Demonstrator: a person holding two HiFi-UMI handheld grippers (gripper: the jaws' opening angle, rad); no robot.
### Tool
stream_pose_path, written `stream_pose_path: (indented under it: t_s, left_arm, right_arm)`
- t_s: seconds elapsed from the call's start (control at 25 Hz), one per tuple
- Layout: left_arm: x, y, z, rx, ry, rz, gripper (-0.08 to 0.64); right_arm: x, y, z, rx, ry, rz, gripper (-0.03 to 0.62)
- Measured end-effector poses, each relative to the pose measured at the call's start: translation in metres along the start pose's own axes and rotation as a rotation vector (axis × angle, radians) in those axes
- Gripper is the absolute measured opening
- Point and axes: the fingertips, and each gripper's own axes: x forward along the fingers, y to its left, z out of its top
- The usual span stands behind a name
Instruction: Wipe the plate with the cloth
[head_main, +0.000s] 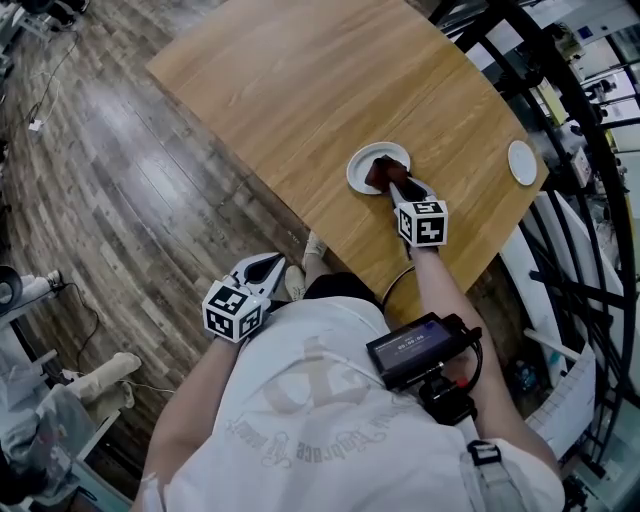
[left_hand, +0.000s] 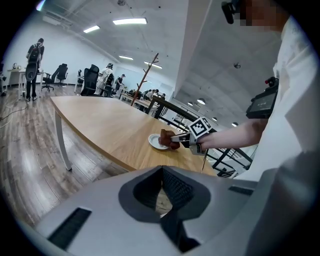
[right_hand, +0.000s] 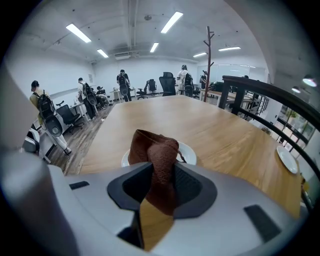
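A small white plate (head_main: 366, 172) (right_hand: 189, 151) lies near the table's front edge. A crumpled brown cloth (head_main: 382, 173) (right_hand: 154, 149) rests on its near right side, and my right gripper (head_main: 397, 184) (right_hand: 159, 169) is shut on that cloth, its tip over the plate rim. The left gripper view shows the same plate (left_hand: 155, 143), cloth (left_hand: 168, 139) and right gripper (left_hand: 182, 140) from the side. My left gripper (head_main: 264, 268) (left_hand: 161, 172) hangs off the table beside the person's body, over the floor, its jaws together with nothing between them.
The wooden table (head_main: 300, 90) stretches away to the far left. A second white plate (head_main: 522, 162) (right_hand: 287, 159) lies at its right end. A black railing (head_main: 565, 130) runs along the right. People and office chairs stand far off.
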Motion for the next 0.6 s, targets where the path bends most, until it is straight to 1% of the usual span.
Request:
stream_pose_path:
  t_s: [0.16,0.28,0.44,0.6]
  left_arm:
    - [-0.003,0.005,-0.001,-0.015,-0.004,0.019,0.012]
    - [-0.009,0.012,-0.004,-0.031,-0.005,0.037,0.012]
    - [-0.015,0.014,-0.006,-0.053,-0.006,0.061,0.012]
    - [-0.019,0.020,-0.006,-0.069,-0.012,0.077,0.012]
  right_arm:
    - [0.012,-0.004,0.004,-0.014,0.010,-0.006,0.123]
    - [0.025,-0.003,0.018,-0.021,-0.002,-0.015,0.123]
    - [0.042,-0.007,0.039,0.020,-0.018,-0.020,0.123]
    - [0.052,-0.014,0.049,0.060,-0.023,-0.029,0.123]
